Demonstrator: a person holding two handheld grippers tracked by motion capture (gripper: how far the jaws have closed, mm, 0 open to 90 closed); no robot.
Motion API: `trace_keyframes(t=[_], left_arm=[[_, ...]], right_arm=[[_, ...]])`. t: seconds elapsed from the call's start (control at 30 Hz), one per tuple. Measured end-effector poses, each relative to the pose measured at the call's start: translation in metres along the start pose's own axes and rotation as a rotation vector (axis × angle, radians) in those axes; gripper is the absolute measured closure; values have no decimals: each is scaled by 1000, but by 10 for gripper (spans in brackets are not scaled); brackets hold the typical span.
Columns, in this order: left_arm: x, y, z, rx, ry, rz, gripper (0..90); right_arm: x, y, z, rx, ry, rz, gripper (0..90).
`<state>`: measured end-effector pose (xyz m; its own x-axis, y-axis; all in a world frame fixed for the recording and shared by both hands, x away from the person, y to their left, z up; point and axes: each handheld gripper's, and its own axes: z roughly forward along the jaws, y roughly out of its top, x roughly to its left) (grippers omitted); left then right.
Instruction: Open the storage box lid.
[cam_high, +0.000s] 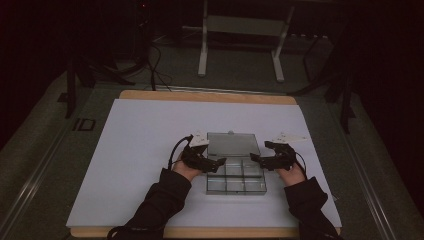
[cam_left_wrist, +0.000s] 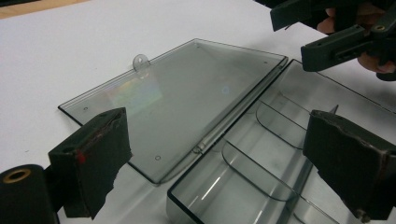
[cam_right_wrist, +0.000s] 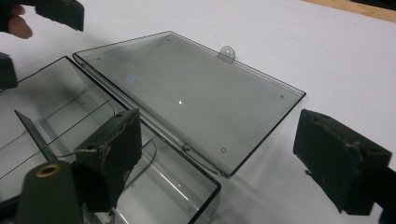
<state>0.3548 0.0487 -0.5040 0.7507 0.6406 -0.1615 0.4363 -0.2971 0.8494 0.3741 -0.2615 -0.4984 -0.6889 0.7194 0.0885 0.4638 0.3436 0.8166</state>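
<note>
Clear plastic compartment box (cam_high: 235, 177) lies mid-sheet, lid (cam_high: 232, 143) folded flat behind; left gripper (cam_high: 212, 164) and right gripper (cam_high: 259, 159) flank it, jaws wide apart, empty; likely light, stiff, slick, brittle at hinge, so grip lid's free edge near latch tab (cam_left_wrist: 139, 61).

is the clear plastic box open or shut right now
Open. The lid lies folded back flat on the white sheet, hinged to the compartment tray, whose divided cells show empty.
</note>
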Motion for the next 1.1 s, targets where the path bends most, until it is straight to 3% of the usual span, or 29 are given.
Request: trace_keyframes(t=[0.33, 0.8, 1.1], left_arm=[[-2, -11, -20, -1, -15, 5, 87], [-8, -28, -43, 17, 7, 47, 88], [-8, -41, -56, 23, 29, 50, 88]], right_arm=[[-2, -8, -16, -12, -12, -24, 156], [-8, -31, -39, -10, -47, -39, 156], [-9, -44, -53, -4, -63, -45, 156]])
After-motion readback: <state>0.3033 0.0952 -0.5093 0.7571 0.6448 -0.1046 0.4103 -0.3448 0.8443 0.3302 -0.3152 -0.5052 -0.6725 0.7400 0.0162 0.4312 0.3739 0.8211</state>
